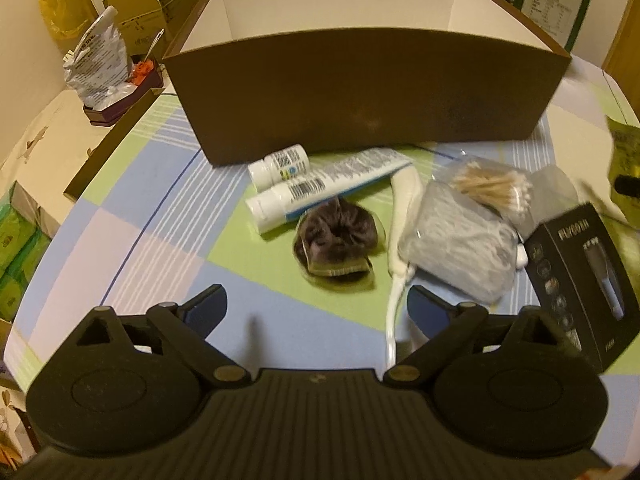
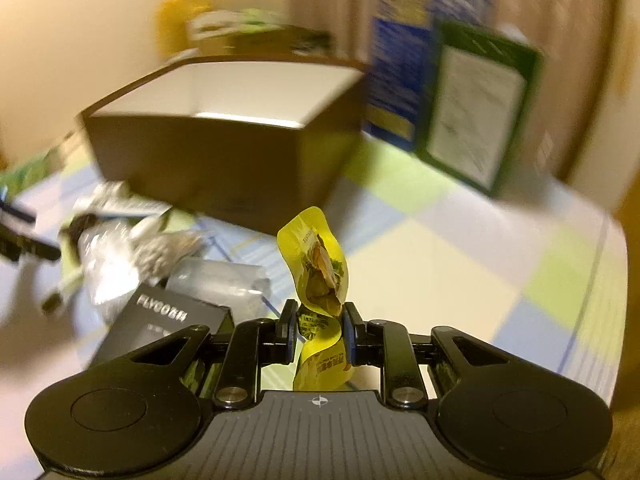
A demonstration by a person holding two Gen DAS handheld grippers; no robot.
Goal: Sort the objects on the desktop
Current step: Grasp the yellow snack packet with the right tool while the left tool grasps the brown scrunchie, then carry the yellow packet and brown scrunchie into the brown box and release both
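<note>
Glossy yellow foil sachet (image 2: 320,264)

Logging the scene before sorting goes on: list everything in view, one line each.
box: 1, brown, white inside, open, behind the pile
tube: 1, white-blue, before box
small bottle: 1, white, beside tube
scrunchie: 1, dark brown, below tube
cotton swabs bag: 1, clear, right of pile
grey bag: 1, under swabs
black carton: 1, far right
yellow pouch: 1, clamped, lifted
tablecloth: 1, pastel checks
left tool: open, nothing held
right tool: shut on pouch
</note>
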